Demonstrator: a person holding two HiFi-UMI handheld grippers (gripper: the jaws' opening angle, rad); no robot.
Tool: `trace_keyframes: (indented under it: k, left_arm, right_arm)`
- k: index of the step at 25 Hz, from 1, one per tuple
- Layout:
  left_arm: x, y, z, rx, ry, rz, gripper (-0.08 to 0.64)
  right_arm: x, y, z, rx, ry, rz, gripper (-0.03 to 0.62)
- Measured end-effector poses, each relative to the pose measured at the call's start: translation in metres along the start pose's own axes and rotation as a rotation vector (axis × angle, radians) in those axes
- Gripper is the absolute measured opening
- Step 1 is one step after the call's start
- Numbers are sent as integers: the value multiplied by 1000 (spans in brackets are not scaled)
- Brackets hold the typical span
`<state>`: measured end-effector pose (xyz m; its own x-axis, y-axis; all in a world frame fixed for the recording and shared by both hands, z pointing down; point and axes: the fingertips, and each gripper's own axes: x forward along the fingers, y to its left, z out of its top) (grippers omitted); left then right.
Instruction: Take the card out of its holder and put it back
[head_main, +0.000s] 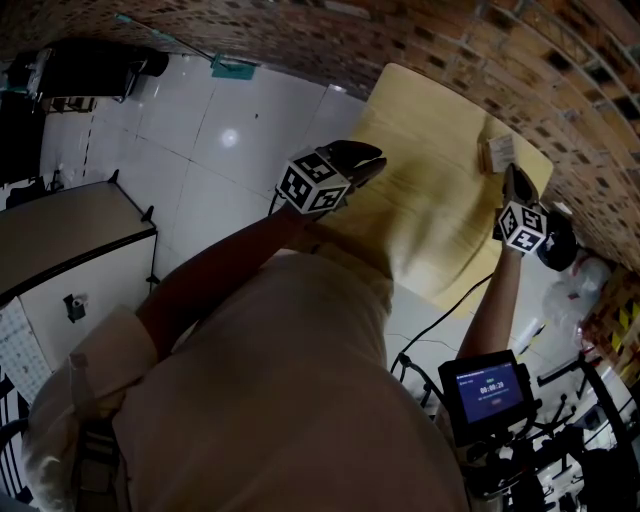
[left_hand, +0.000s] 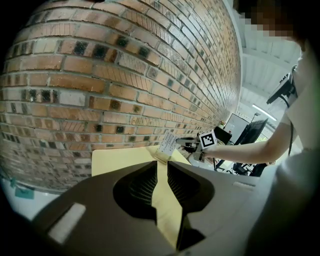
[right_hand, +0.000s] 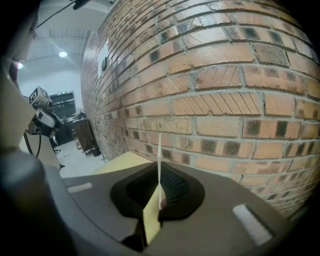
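A small white printed card (left_hand: 168, 143) stands tilted at the far right corner of the pale yellow table (head_main: 420, 220), close to the brick wall, its lower end at a low holder (left_hand: 159, 154). My right gripper (head_main: 512, 178) is shut on the card, which shows edge-on as a thin white line (right_hand: 159, 150) between the jaws. In the left gripper view the right gripper (left_hand: 186, 145) reaches the card from the right. My left gripper (head_main: 372, 160) hovers over the table's near left edge, well away from the card. It (left_hand: 161, 167) is open, with only bare table showing in the gap.
A brick wall (head_main: 560, 90) runs along the table's far side. White tiled floor (head_main: 220, 130) lies left of the table, with a grey-topped cabinet (head_main: 70, 240) at the left. A small lit screen (head_main: 488, 388) and cables sit lower right.
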<state>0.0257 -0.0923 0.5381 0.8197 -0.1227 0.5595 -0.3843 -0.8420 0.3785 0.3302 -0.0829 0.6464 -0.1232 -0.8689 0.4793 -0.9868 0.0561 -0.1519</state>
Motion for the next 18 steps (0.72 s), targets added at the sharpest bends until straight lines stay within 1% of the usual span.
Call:
trace_keyframes:
  k: [14, 18]
  left_arm:
    - [1, -1, 0, 0, 0, -2, 81]
    - [2, -1, -1, 2, 0, -2, 78]
  right_arm:
    - [-1, 0, -6, -22, 5, -10, 12]
    - [-2, -1, -7, -13, -4, -18, 12]
